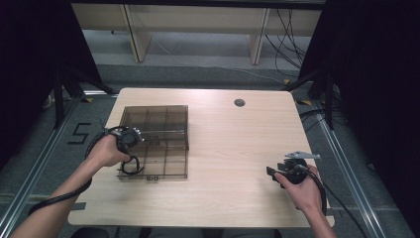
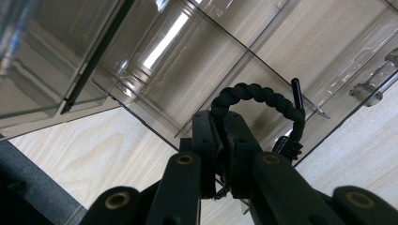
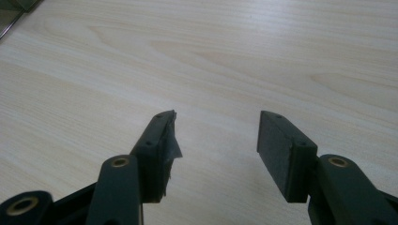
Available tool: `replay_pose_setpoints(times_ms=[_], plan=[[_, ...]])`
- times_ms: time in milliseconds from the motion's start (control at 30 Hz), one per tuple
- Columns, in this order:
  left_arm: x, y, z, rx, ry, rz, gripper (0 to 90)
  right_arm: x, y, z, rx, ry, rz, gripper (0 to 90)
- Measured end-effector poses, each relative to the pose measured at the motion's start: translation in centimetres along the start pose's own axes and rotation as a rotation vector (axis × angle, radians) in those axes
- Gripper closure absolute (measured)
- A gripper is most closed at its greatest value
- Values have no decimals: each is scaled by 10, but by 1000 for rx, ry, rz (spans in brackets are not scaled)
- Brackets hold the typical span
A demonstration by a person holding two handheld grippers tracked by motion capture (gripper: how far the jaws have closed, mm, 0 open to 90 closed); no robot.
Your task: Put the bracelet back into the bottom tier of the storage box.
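From the high view, the left tongs (image 1: 130,138) sit over the left side of the clear plastic box (image 1: 163,124), which lies on the left half of the desk (image 1: 233,148). A black braided cord (image 1: 130,166) hangs in a loop near the front left corner of the box. The right tongs (image 1: 277,174) rest well away from the box, near the front right of the desk, taking no part. The cord looks about to go into a compartment, so the placing itself seems not yet done.

The left gripper view adds what the high view cannot: the left tongs (image 2: 220,140) are closed tight on the cord (image 2: 256,96), which arches above the jaws with its stiff tip upright, right over the divided compartments of the box (image 2: 187,61). Which compartment lies beneath cannot be told.

The right gripper view shows the right tongs (image 3: 213,136) spread wide and holding nothing, with bare desk (image 3: 211,56) ahead and a corner of the box (image 3: 14,11) far off.
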State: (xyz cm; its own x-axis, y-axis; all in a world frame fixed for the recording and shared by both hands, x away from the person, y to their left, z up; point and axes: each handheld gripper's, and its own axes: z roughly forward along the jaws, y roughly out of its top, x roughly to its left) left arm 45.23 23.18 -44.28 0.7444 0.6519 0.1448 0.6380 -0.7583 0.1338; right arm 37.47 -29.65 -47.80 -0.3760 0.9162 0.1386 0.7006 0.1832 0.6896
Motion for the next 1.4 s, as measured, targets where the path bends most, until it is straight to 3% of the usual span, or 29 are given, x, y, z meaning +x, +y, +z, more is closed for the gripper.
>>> replay_pose_setpoints(times_ms=[133, 167, 300, 400, 567, 700, 733, 1033, 1300, 1400], plan=[[-1, 0, 1, -8, -2, -6, 841, 0, 0, 0, 0, 0, -2, 477], [0, 1, 1, 6, 0, 12, 841, 0, 0, 0, 0, 0, -1, 477], [-1, 1, 2, 19, -4, 14, 841, 0, 0, 0, -1, 0, 1, 476], [-2, 0, 4, -3, -2, -3, 841, 0, 0, 0, -2, 5, 1, 476], [-1, -2, 5, 7, -4, -4, 841, 1, 0, -1, 10, -1, 18, 476], [-1, -2, 7, -1, 2, 0, 841, 0, 0, 1, -1, 7, -1, 476], [-2, -2, 7, 1, 3, 1, 841, -2, -1, 2, -9, -1, -29, 477], [-3, 0, 10, 18, 14, 8, 841, 0, 0, 0, -1, 5, 1, 476], [-3, 1, 14, 23, 9, 6, 841, 0, 0, 1, -2, 9, -1, 476], [-3, 1, 15, 31, 11, 9, 841, -2, -1, 2, -8, 2, -24, 476]])
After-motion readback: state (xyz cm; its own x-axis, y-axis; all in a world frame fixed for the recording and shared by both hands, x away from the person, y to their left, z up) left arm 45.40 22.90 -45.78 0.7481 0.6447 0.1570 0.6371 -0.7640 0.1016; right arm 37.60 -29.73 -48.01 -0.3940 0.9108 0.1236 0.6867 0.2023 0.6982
